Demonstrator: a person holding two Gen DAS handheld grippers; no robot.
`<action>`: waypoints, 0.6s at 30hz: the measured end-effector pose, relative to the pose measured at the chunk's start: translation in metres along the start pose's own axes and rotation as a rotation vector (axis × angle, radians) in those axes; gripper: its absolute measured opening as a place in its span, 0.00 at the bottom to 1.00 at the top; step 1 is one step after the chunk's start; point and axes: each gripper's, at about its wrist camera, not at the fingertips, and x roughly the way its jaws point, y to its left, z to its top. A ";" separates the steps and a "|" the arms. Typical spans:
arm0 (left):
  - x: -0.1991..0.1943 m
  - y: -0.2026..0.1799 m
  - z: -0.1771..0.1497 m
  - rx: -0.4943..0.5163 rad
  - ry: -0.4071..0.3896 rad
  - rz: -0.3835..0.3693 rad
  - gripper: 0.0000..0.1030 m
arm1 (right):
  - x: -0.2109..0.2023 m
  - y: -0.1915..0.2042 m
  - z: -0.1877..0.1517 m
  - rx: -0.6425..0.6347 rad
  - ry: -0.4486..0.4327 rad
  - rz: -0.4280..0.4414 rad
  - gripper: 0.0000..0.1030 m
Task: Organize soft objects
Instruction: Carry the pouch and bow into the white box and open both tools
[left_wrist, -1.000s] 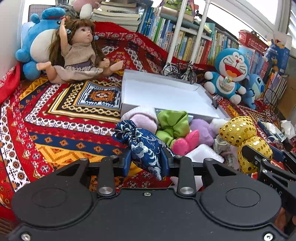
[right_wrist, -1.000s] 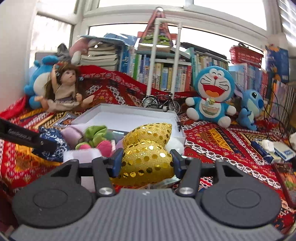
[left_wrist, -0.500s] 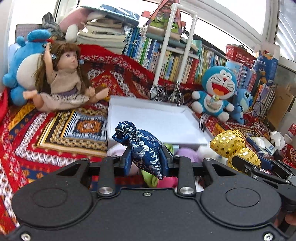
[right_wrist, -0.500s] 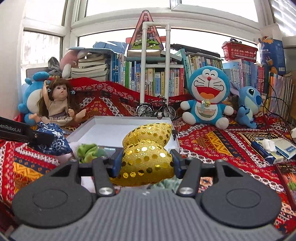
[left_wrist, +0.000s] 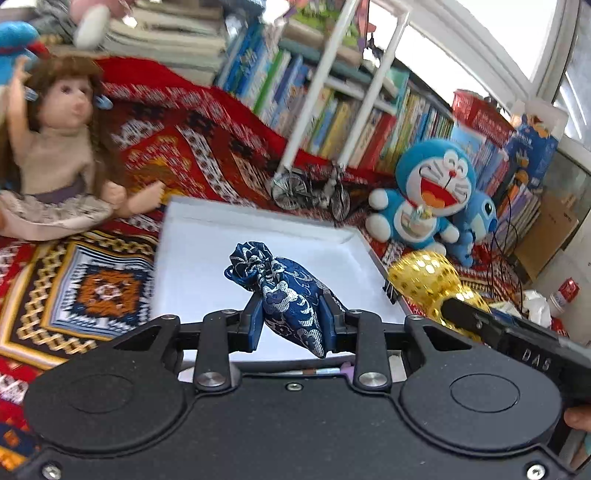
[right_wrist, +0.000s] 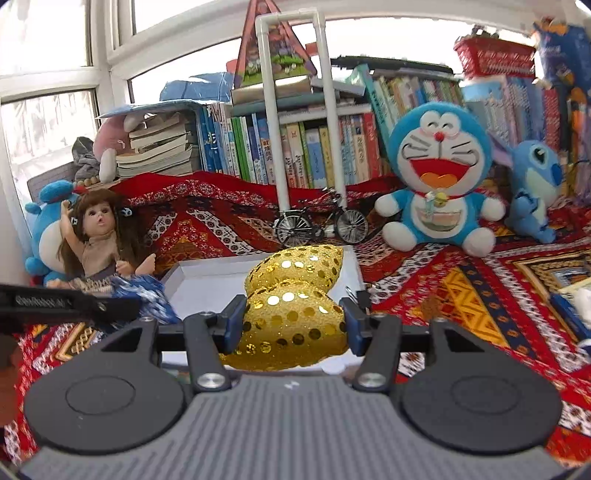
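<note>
Left gripper (left_wrist: 291, 317) clamps blue brocade pouch (left_wrist: 284, 291); right gripper (right_wrist: 291, 321), arm marked "DAS", clamps gold sequin cushion (right_wrist: 291, 306). Both over white tray (left_wrist: 192, 258).

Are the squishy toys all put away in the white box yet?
Not yet. The white box looks empty. In hand: the left hand-held gripper grips a blue pouch and the right hand-held gripper grips a gold sequin bow, both above the box. Left: dropping both in.

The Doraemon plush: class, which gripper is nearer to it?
Right. The right gripper, holding the gold sequin bow, is on the side of the Doraemon plush; the left gripper is farther, over the white tray.
</note>
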 end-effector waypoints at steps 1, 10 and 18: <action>0.008 0.000 0.002 -0.001 0.019 -0.003 0.29 | 0.009 -0.002 0.003 0.016 0.025 0.010 0.56; 0.068 -0.002 -0.002 0.040 0.115 0.047 0.30 | 0.074 0.001 0.001 0.039 0.166 0.008 0.56; 0.090 -0.007 -0.007 0.060 0.163 0.024 0.30 | 0.099 -0.004 -0.007 0.041 0.230 -0.012 0.56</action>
